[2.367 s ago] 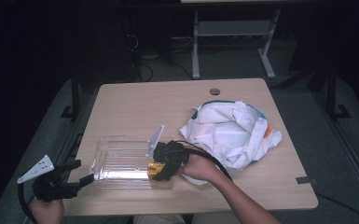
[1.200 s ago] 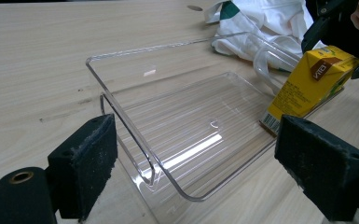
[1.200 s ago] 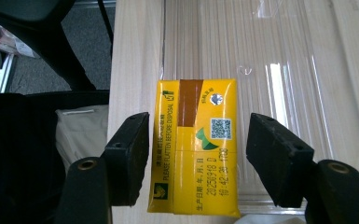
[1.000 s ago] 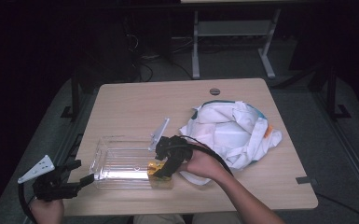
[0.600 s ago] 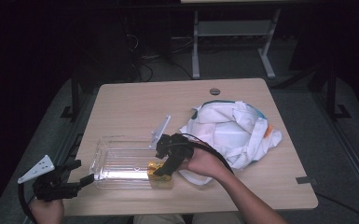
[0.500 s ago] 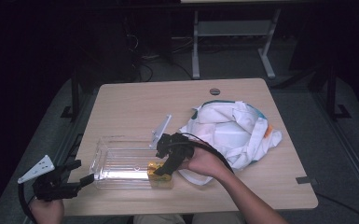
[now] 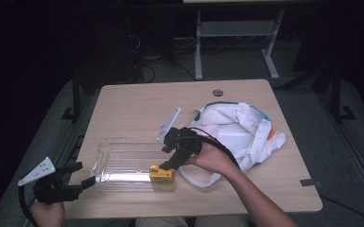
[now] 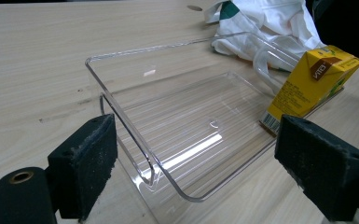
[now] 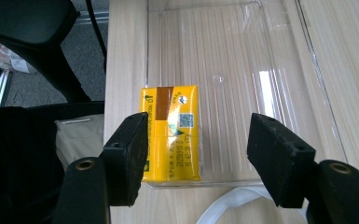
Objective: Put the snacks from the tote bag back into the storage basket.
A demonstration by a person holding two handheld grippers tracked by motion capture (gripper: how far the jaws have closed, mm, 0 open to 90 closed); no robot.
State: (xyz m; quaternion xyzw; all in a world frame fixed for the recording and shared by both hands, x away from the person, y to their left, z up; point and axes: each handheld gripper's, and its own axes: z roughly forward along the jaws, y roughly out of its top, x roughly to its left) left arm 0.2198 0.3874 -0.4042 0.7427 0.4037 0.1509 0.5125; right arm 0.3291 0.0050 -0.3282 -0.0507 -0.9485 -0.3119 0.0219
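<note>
The right gripper (image 9: pixel 196 149) stands open over the yellow drink carton (image 9: pixel 171 133), which lies in the clear plastic tray (image 9: pixel 279 70) at lower centre of the right gripper view. Lift it straight away without touching the carton; the left gripper (image 8: pixel 191 172), open and holding nothing, should steady the tray's corner

On the tabletop (image 7: pixel 137 109) there is one clear plastic tray (image 7: pixel 123 163), one yellow drink carton (image 7: pixel 162 174) and one white cloth bag (image 7: pixel 241 132), and there are two hand-held grippers, a left hand-held gripper (image 7: pixel 82 184) and a right hand-held gripper (image 7: pixel 166 166).
</note>
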